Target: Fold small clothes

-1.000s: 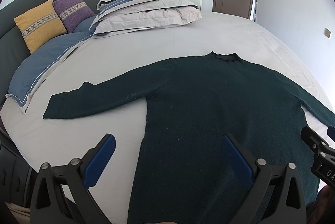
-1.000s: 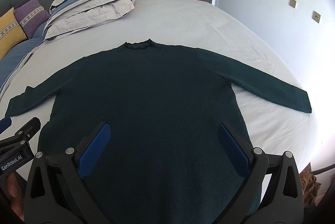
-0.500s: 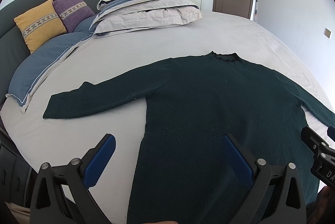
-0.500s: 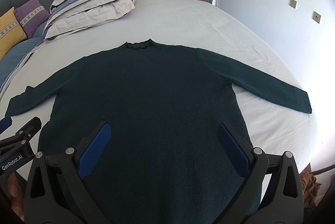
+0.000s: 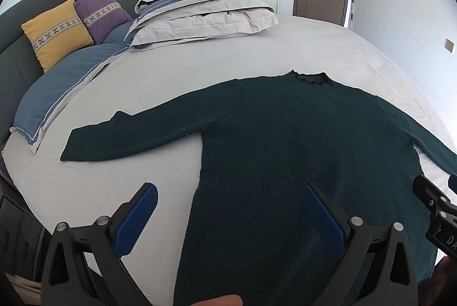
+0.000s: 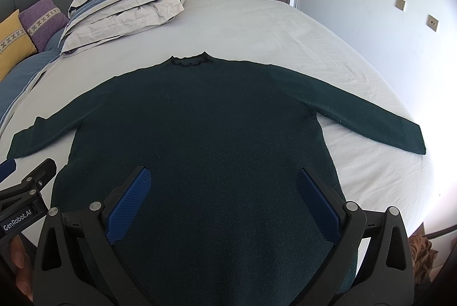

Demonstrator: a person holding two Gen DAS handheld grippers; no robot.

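Note:
A dark green long-sleeved sweater lies flat on the bed, collar away from me, both sleeves spread out; it also shows in the right wrist view. My left gripper is open and empty, held above the sweater's lower left edge. My right gripper is open and empty above the lower middle of the sweater. The left sleeve cuff and the right sleeve cuff lie on the sheet. The sweater's hem is hidden behind the grippers.
The bed's light grey sheet surrounds the sweater. A folded duvet stack sits at the far left. Yellow and purple cushions lean on the headboard. A blue pillow lies on the left. A wall runs along the right.

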